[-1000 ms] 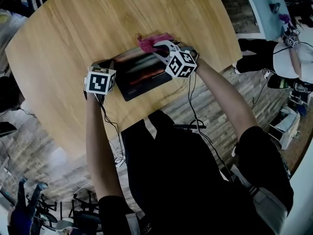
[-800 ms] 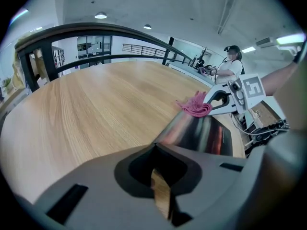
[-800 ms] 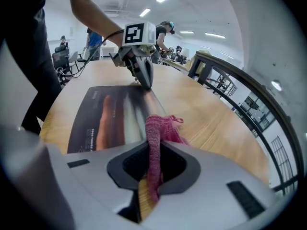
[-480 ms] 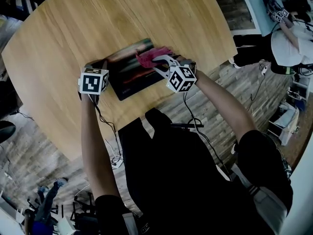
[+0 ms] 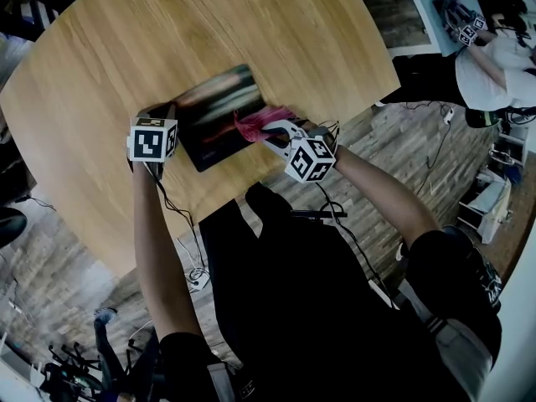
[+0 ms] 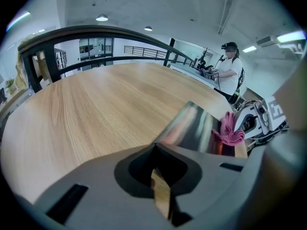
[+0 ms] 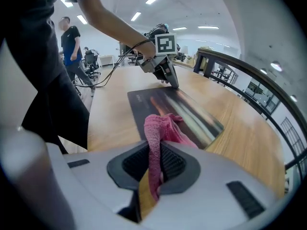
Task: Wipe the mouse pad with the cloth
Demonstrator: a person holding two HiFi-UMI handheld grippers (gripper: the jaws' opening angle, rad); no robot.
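**Cloth on the mouse pad's near right corner, held by the right gripper**

A broad, light wooden table (image 5: 209, 23) fills the upper part of the head view, with its rounded edge towards the person. The dark mouse pad (image 5: 213, 111), printed with blurred red and pale streaks, lies flat near that edge and is turned at an angle to it.

The left gripper (image 5: 162, 114) stands at the pad's left end. In the left gripper view its jaws are drawn together with nothing between them. The right gripper view shows its tip down on the pad's corner.

The right gripper (image 7: 151, 176) is at the pad's near right corner, and its jaws are clamped on the pink cloth (image 7: 160, 128). A fold of the cloth runs down between the jaws, and the rest is bunched ahead of them on the pad's surface. In the head view the cloth (image 5: 251, 126) sits just left of the right gripper's marker cube, on the pad's near right part.
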